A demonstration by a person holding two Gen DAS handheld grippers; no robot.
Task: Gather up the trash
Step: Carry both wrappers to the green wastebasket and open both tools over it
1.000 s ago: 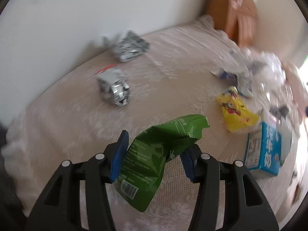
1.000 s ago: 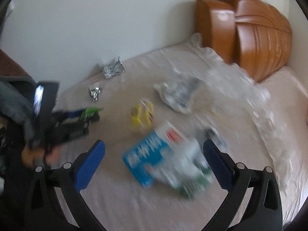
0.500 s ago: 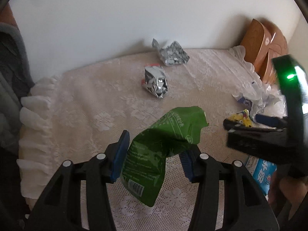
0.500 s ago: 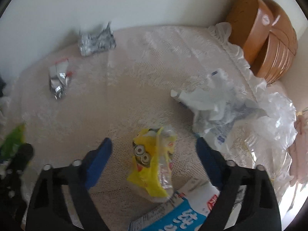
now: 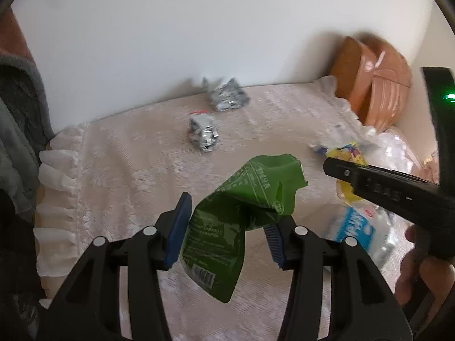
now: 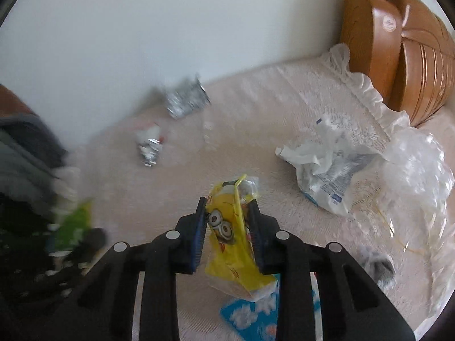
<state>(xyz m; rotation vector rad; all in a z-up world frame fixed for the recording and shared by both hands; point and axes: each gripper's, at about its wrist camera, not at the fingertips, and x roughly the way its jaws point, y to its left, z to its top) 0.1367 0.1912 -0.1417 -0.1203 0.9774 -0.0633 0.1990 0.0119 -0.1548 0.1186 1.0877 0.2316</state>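
two wrist views, going one at a time.

left wrist view: left gripper (image 5: 224, 224) has its fingers (image 5: 177, 228) partly closed, pinching a crumpled green wrapper (image 5: 236, 218). wrapper is lifted off the bed (image 5: 119, 164), top flap folded over to the right, barcode end hanging below the pads. bed has a cream lace cover with a frilled edge on the left. two crumpled foil wrappers lie further back: nearer foil wrapper (image 5: 203, 136) mid-bed, far foil wrapper (image 5: 227, 98) close to the wall (image 5: 199, 34). wooden headboard (image 5: 372, 91) in the back right corner. right gripper's black body comes in from the right, green led lit, with the person's hand (image 5: 421, 272) under it. yellow wrapper shows at its tip. blue-white carton (image 5: 355, 227) lies on the bed beneath it.

right wrist view: right gripper (image 6: 227, 224) fingers have just been closing and now clamp the yellow cartoon wrapper (image 6: 230, 227) between the blue pads, nearly shut. wrapper stands up between the pads, lower end hanging over the blue-white carton at the bottom edge. crumpled white bag (image 6: 324, 167) lies to the right, touching a clear plastic bag (image 6: 415, 170) that spreads to the bed's right side. both foil wrappers sit well apart from the gripper, upper left, blurred. green wrapper is a blur at the left edge. a small grey item at lower right, too blurred to identify.
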